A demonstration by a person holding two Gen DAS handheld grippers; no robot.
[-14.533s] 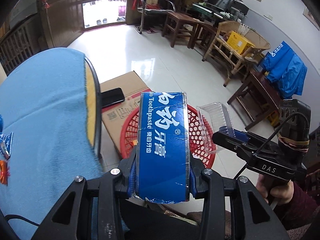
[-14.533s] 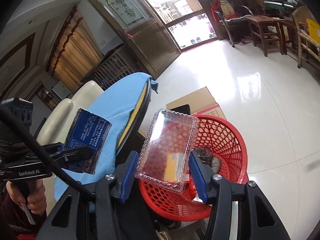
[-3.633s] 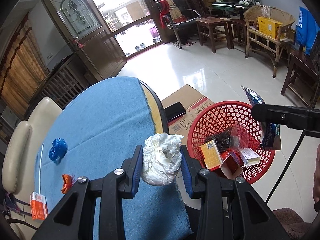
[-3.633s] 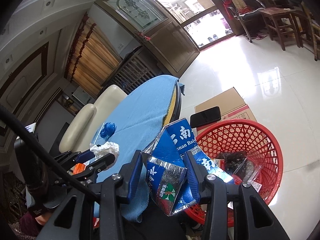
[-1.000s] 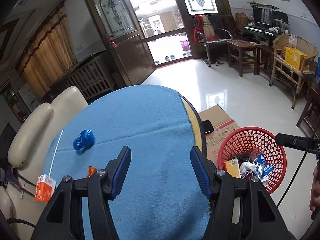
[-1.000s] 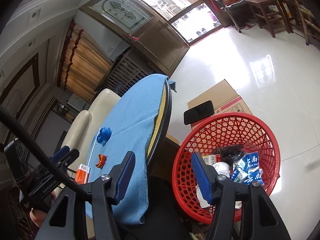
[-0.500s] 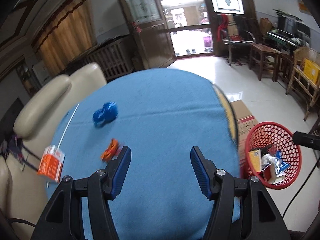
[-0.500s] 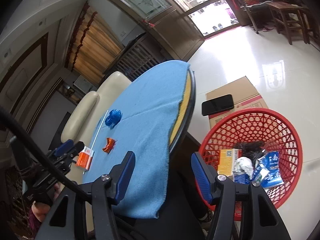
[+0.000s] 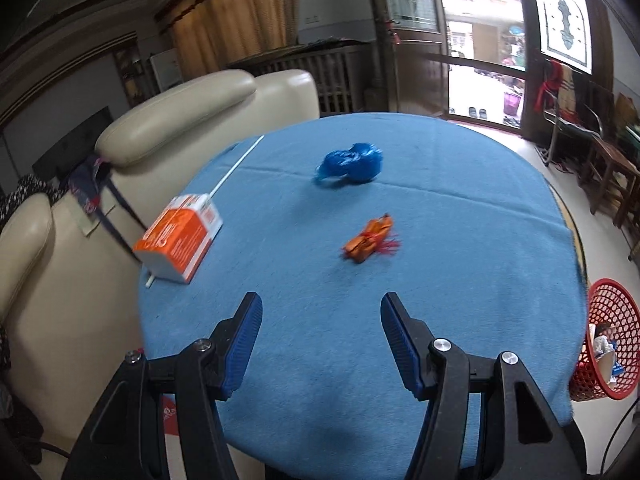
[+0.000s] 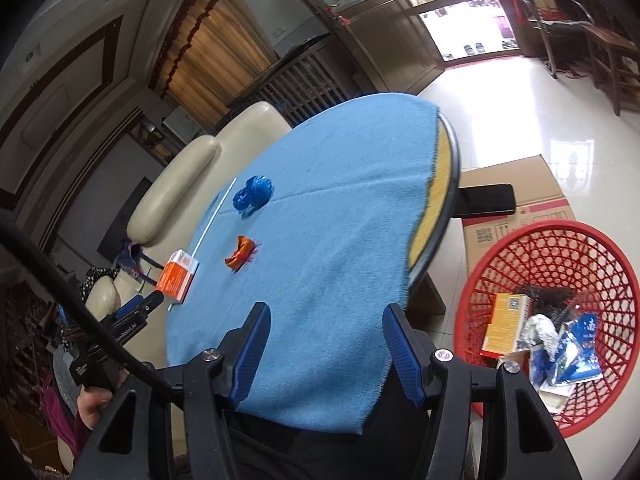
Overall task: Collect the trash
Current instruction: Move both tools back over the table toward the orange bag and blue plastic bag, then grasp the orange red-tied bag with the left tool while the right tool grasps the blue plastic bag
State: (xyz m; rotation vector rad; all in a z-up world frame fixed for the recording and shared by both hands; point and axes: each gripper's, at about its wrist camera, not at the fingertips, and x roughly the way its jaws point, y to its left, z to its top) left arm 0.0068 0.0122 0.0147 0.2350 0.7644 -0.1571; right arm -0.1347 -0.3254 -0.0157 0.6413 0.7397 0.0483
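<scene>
On the round table's blue cloth (image 9: pixel 460 240) lie three pieces of trash: a crumpled blue bag (image 9: pixel 352 164), an orange wrapper (image 9: pixel 370 240) and an orange-and-white carton (image 9: pixel 180 238) with a white straw at the left edge. My left gripper (image 9: pixel 320 308) hangs open and empty over the near side of the cloth, short of the wrapper. In the right wrist view the blue bag (image 10: pixel 254 194), the wrapper (image 10: pixel 240 254) and the carton (image 10: pixel 178 276) lie far ahead of my open, empty right gripper (image 10: pixel 324 316). The left gripper (image 10: pixel 140 308) shows there beside the carton.
A red mesh basket (image 10: pixel 600 248) holding several pieces of trash stands on the floor right of the table, also seen as the basket (image 9: pixel 612 300) at the far right. A cardboard box (image 10: pixel 516 184) with a black phone (image 10: pixel 486 200) sits behind it. Cream chairs (image 9: pixel 180 112) stand left.
Both grippers have swung left, away from the basket and toward the table. The three pieces of trash have grown nearer in the left wrist view; the basket has slid to the right edge.
</scene>
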